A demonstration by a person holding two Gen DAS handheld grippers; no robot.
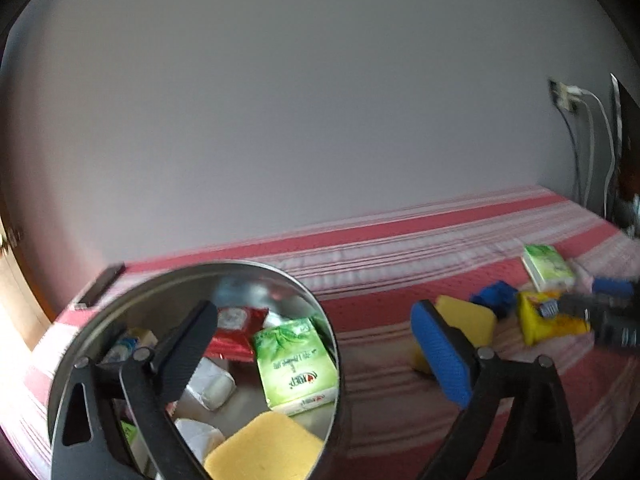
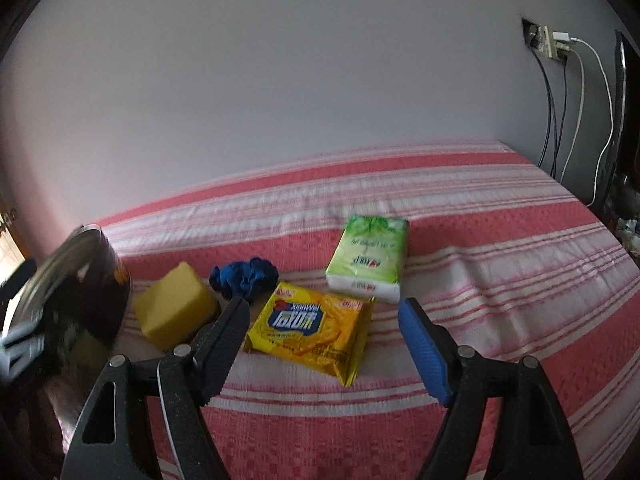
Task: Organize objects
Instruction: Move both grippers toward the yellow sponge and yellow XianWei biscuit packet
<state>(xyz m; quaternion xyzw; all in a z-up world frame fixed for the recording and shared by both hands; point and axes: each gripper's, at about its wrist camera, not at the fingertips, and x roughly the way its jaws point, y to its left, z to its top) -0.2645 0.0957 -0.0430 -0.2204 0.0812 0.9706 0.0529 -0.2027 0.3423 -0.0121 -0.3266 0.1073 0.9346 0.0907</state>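
Observation:
A round metal tin (image 1: 120, 292) stands on the striped bed at the left; it also shows in the right wrist view (image 2: 80, 280). Inside lie a green tissue pack (image 1: 296, 364), a red packet (image 1: 236, 326), a yellow sponge (image 1: 264, 444) and white items. My left gripper (image 1: 316, 352) is open over the tin's right rim, empty. My right gripper (image 2: 324, 344) is open and empty just above a yellow snack packet (image 2: 312, 328). Beside it lie a yellow sponge (image 2: 174, 310), a blue scrunchie (image 2: 244, 276) and a green tissue pack (image 2: 368, 260).
The bed has a pink and white striped cover (image 2: 500, 280) against a plain wall. A wall socket with plugs and cables (image 2: 554, 46) is at the far right. A dark flat object (image 1: 102, 284) lies at the bed's far left corner.

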